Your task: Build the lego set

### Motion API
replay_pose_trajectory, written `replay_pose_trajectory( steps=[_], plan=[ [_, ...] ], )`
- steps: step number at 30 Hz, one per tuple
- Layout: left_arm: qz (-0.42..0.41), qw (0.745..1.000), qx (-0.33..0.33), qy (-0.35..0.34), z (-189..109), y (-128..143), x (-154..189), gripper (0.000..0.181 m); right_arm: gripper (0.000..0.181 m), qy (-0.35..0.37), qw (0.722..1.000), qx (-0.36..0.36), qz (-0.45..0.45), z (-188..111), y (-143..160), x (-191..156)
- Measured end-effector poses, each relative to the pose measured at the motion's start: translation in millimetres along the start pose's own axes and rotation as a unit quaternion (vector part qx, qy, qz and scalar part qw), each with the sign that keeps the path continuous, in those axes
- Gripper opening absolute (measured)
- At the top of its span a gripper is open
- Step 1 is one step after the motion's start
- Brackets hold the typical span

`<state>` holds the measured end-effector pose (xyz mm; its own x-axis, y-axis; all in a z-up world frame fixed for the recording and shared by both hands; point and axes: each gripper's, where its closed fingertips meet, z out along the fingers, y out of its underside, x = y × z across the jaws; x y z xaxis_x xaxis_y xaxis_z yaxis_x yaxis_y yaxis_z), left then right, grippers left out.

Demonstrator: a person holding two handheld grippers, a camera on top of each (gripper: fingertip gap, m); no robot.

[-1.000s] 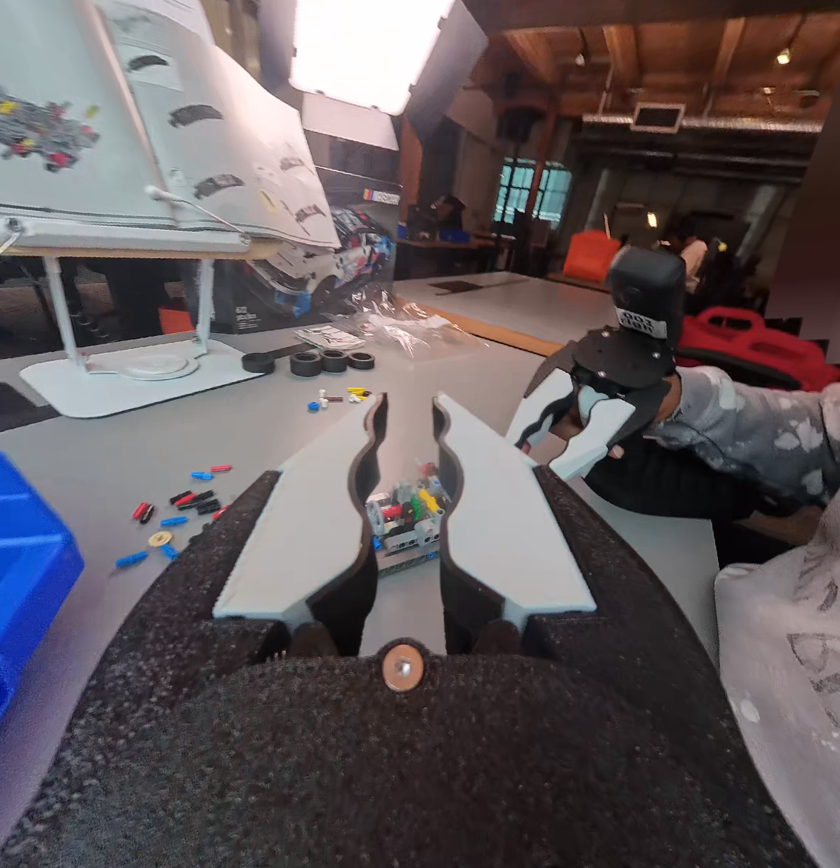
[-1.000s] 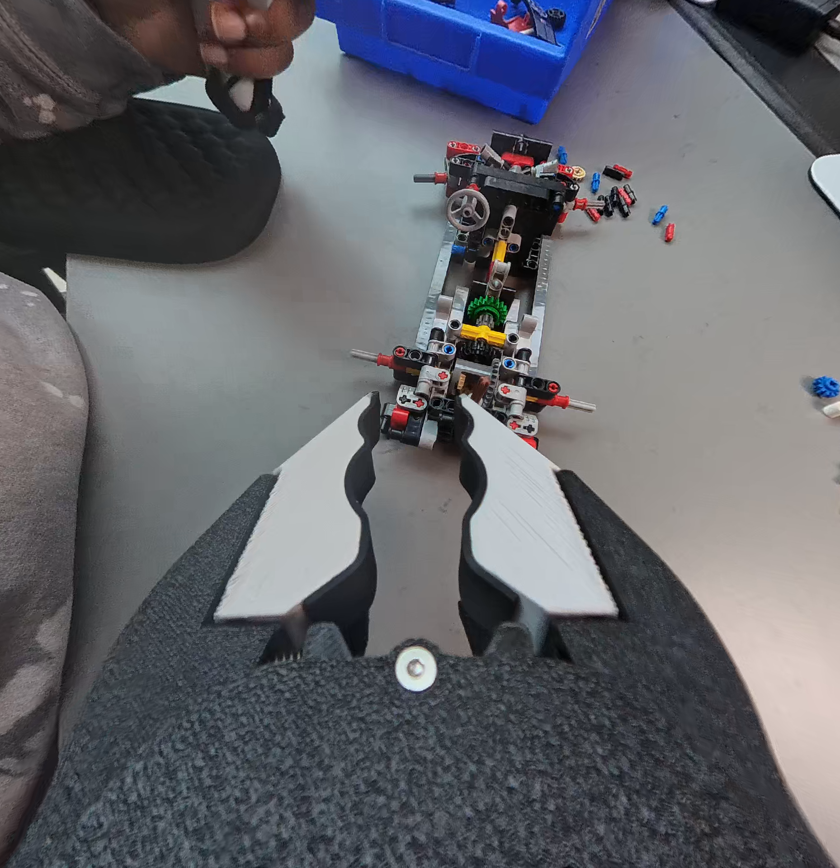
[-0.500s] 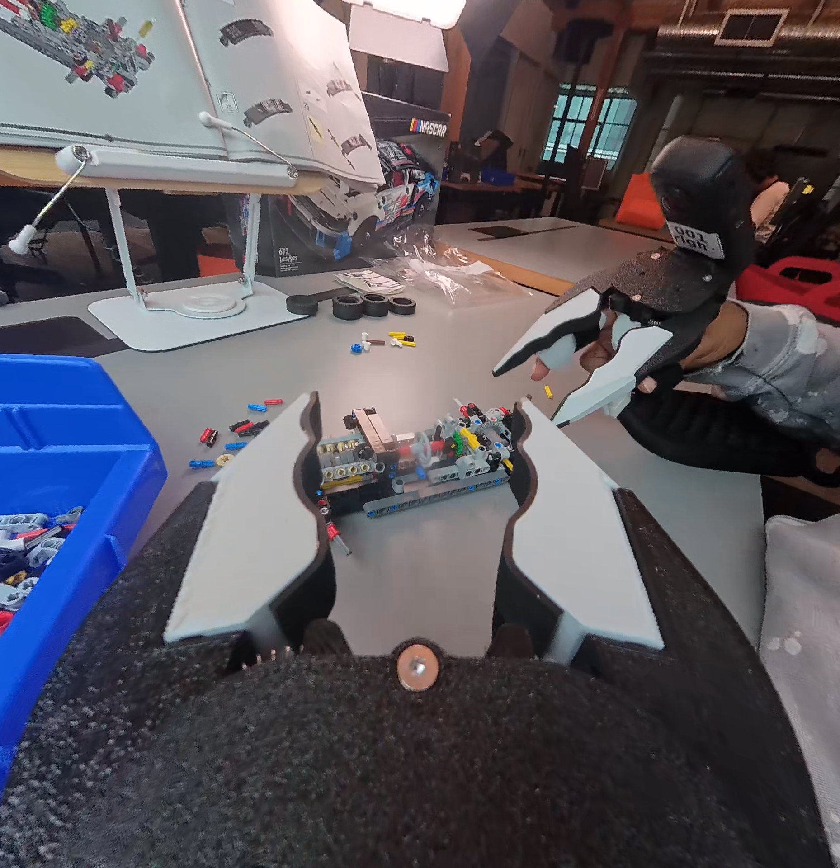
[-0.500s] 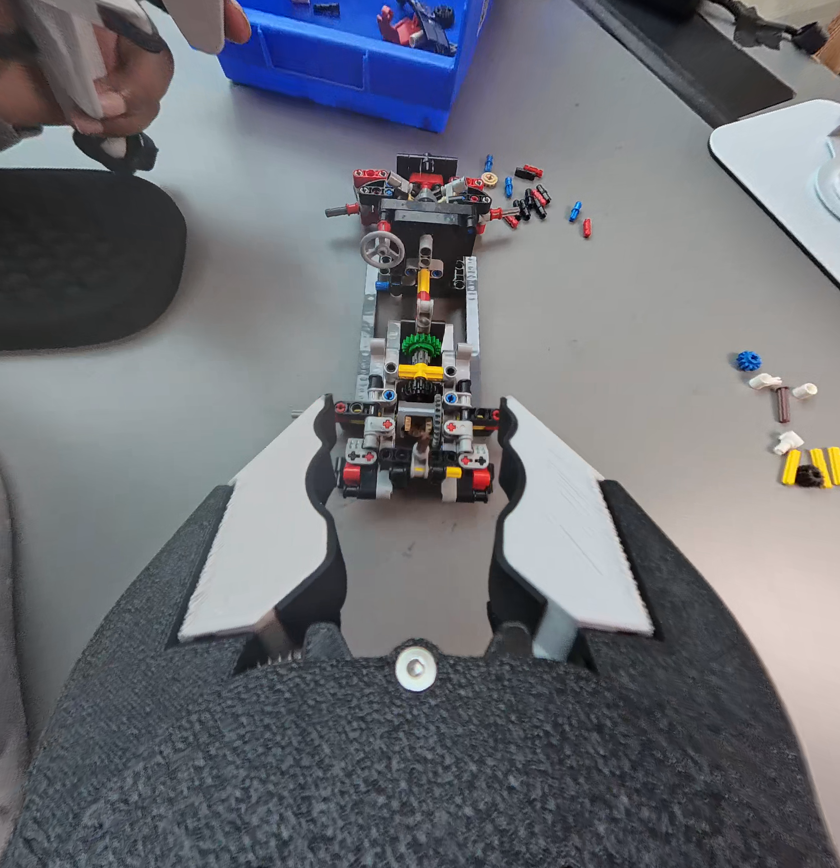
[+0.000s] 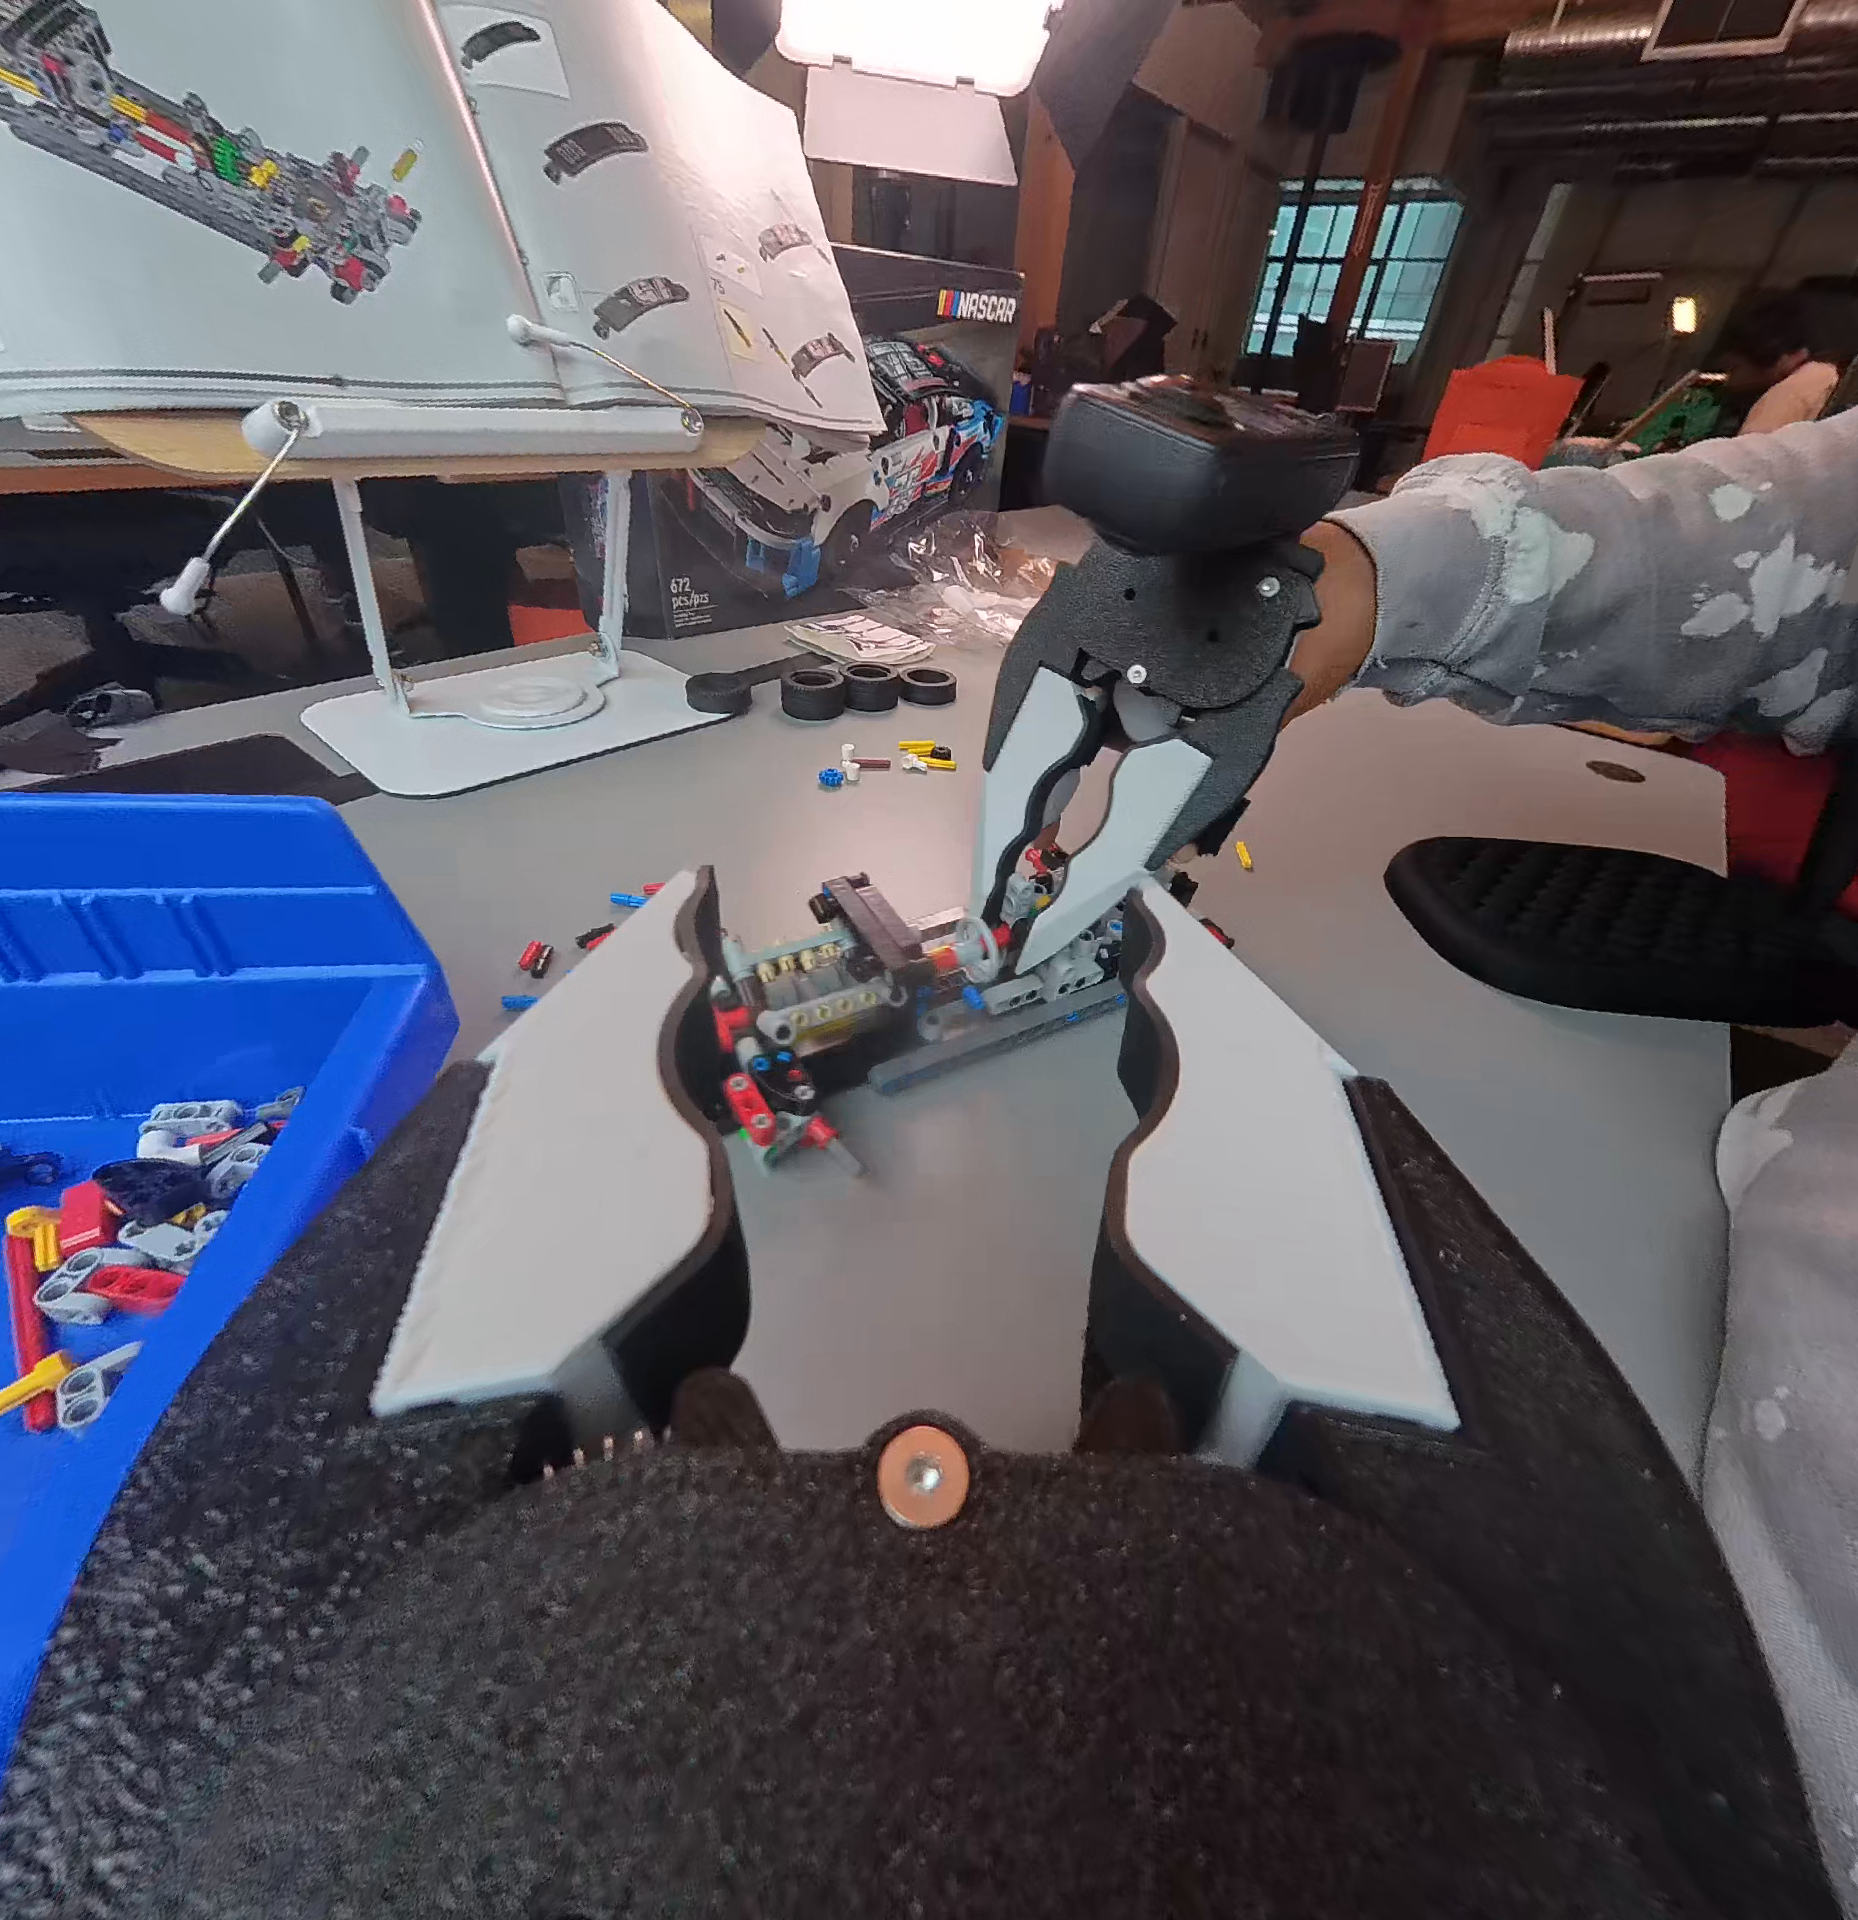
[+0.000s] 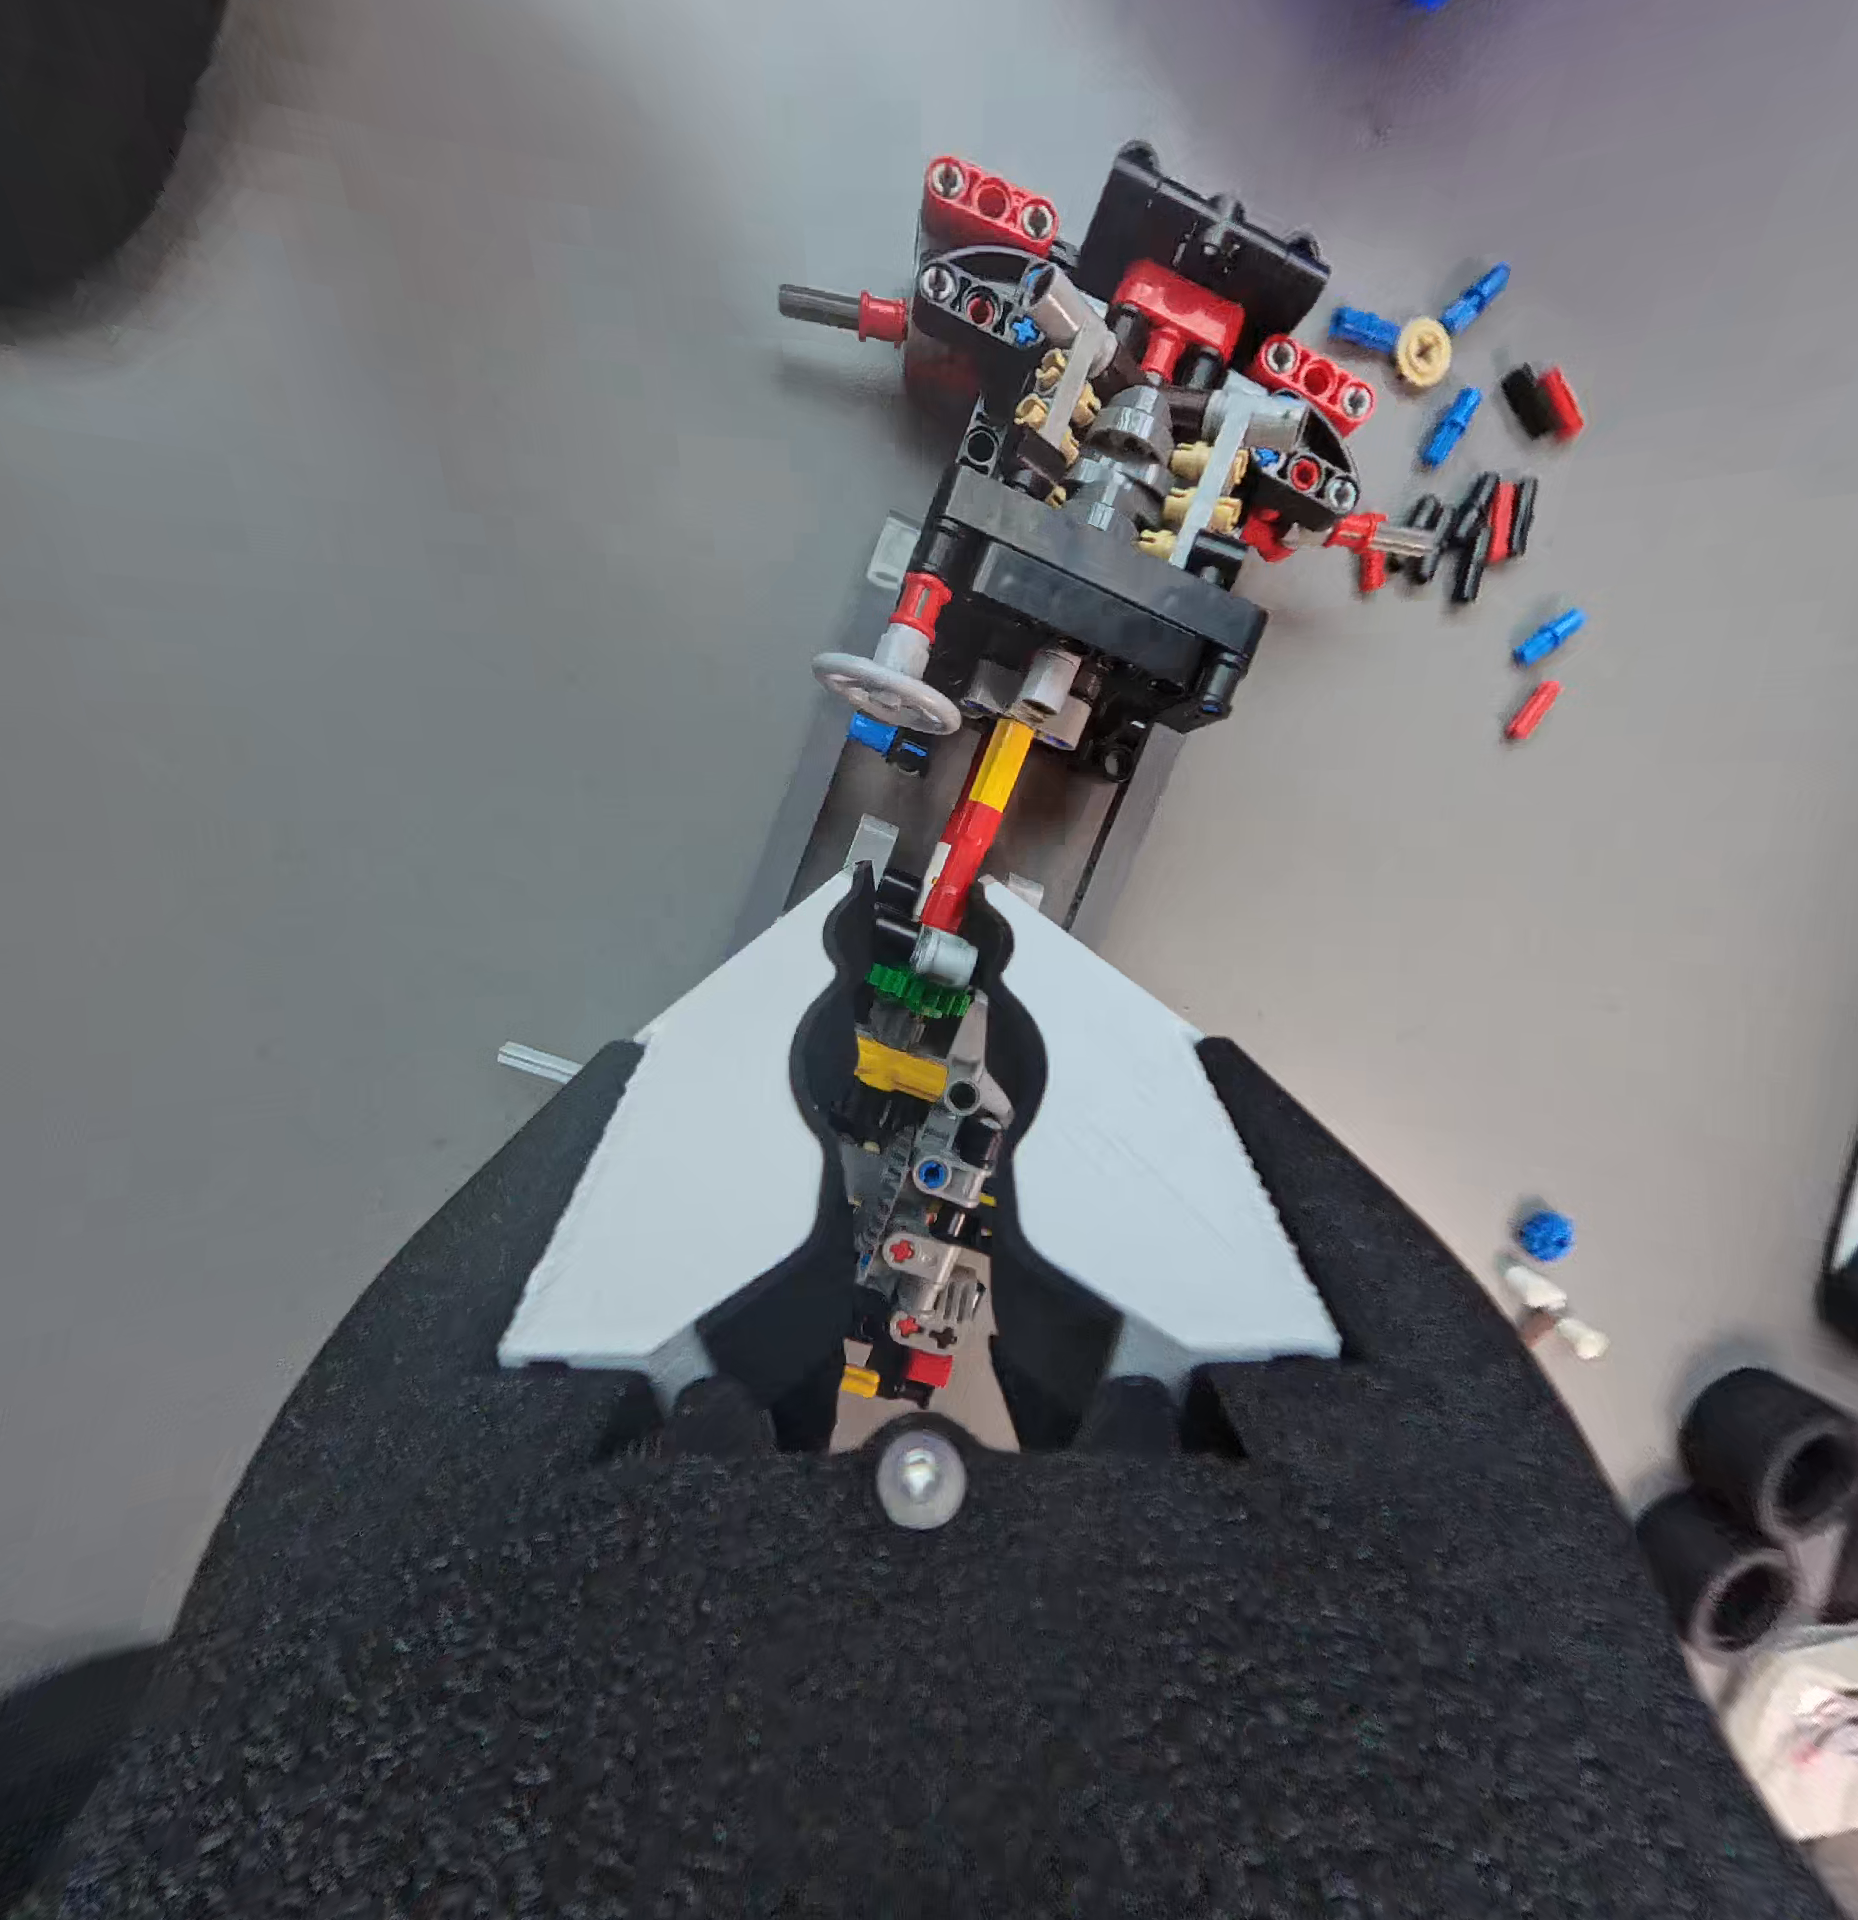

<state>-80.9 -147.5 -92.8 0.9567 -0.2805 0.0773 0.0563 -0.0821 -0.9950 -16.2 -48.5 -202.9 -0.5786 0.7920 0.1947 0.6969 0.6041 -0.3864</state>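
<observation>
The half-built lego car chassis [image 5: 904, 977] lies on the grey table [image 5: 1476, 1091], its front end with red beams toward me in the left wrist view. My left gripper [image 5: 920, 935] is open and empty, with its fingertips on either side of the chassis and not touching it. My right gripper [image 6: 925, 904] comes down from above and is shut on the rear section of the chassis [image 6: 1101, 582], around the green gear and yellow piece. It also shows in the left wrist view [image 5: 1050, 883]. Its fingers hide the rear axle.
A blue bin [image 5: 177, 935] with loose parts is at the left. The instruction booklet [image 5: 281, 208] on a white stand, the set box [image 5: 852, 468] and black tyres [image 5: 868, 686] stand behind. Loose pins [image 6: 1476, 457] lie beside the chassis front. A black pad [image 5: 1631, 935] is at the right. My hands' fingertips stand some 15 centimeters from each other.
My right gripper moved forward over the rear of the chassis and closed on it. My left gripper opened wide and came closer to the chassis front.
</observation>
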Motion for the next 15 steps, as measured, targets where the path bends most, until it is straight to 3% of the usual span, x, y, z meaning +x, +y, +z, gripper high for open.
replay_pose_trajectory(
  steps=[3,6,10,15],
  plan=[
    [-0.013,1.000,0.000,0.007,-5,1,-4,0.071,0.014,-0.012,0.987,-0.001,-0.160,-14,5,-11],
    [-0.021,0.999,-0.021,0.034,1,3,2,0.073,0.013,-0.029,0.949,0.021,-0.313,-39,8,-29],
    [-0.065,0.988,-0.064,0.121,22,11,29,0.076,0.014,0.009,0.876,0.002,-0.481,-57,17,-43],
    [-0.119,0.954,-0.177,0.210,60,39,55,0.079,0.014,0.098,0.797,0.019,-0.595,-66,6,-50]
  ],
)
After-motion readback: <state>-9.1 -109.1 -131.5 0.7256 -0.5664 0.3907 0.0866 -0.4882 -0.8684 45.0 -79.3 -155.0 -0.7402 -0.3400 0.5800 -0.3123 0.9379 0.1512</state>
